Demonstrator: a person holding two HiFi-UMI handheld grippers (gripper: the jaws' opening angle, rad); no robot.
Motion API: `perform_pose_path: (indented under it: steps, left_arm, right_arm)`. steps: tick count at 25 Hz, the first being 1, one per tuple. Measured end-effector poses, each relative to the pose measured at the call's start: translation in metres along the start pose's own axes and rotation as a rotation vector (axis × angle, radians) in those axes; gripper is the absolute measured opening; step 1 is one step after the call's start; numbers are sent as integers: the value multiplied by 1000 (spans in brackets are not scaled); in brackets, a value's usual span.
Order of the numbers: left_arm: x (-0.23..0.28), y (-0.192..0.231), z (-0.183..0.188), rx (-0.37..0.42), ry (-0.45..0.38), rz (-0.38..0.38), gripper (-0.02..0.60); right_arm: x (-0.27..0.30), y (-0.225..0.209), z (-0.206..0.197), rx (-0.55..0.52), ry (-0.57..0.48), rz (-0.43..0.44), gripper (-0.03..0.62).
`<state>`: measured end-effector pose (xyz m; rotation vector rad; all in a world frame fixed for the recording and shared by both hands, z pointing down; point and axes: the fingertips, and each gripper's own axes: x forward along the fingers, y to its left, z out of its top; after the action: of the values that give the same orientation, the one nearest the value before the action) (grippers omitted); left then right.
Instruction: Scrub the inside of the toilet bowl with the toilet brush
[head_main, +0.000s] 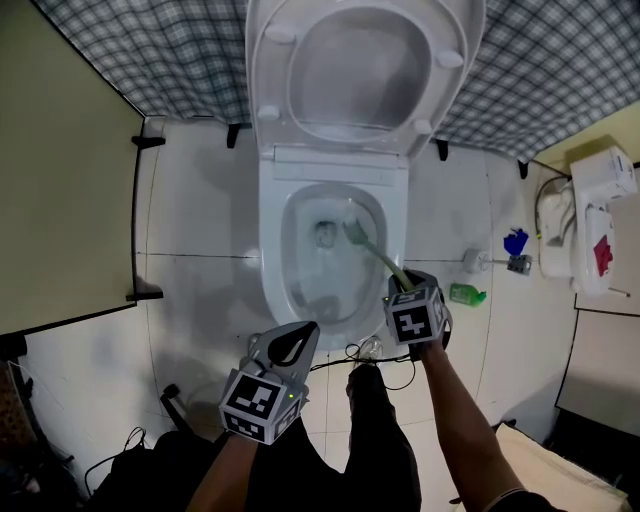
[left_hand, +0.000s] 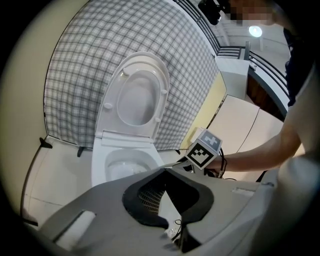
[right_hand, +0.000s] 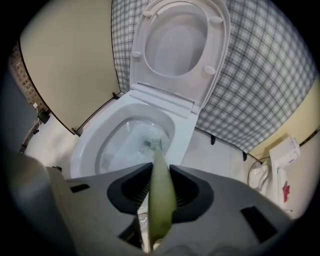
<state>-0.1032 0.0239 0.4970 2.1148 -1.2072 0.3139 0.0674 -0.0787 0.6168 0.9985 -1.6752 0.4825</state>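
Observation:
The white toilet (head_main: 275, 290) stands open, its lid raised against the plaid wall. My right gripper (head_main: 406, 283) hangs over the bowl's right rim, shut on the pale green handle of the toilet brush (head_main: 378, 257). The brush head (head_main: 353, 229) reaches down inside the bowl near the drain. In the right gripper view the handle (right_hand: 161, 200) runs between the jaws and the bristles (right_hand: 156, 145) sit low in the bowl (right_hand: 90, 145). My left gripper (head_main: 308, 330) waits in front of the bowl, shut, holding nothing. In its own view the toilet (left_hand: 100, 165) lies ahead beside the right gripper's marker cube (left_hand: 204, 149).
A beige partition (head_main: 60, 170) closes the left side. On the tiled floor to the right lie a green bottle (head_main: 466, 294), a blue object (head_main: 516, 242) and a white fixture (head_main: 590, 220). Cables (head_main: 372, 352) trail in front of the toilet, near the person's leg.

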Motion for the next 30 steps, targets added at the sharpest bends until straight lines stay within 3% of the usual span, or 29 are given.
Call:
perform_pose_path:
  steps: [7,19,30]
  left_arm:
    - [3,9,-9,-8,8,4,9]
    - [3,5,16,0,-27,-20,9]
    - [3,17,-5,-15,-6,-9,9]
  right_arm:
    - [21,2,15,-31,-1,-2,126]
    - [-13,-17,6,42,-64,-124,126]
    - [24,35,59,-38,-156,-10,125]
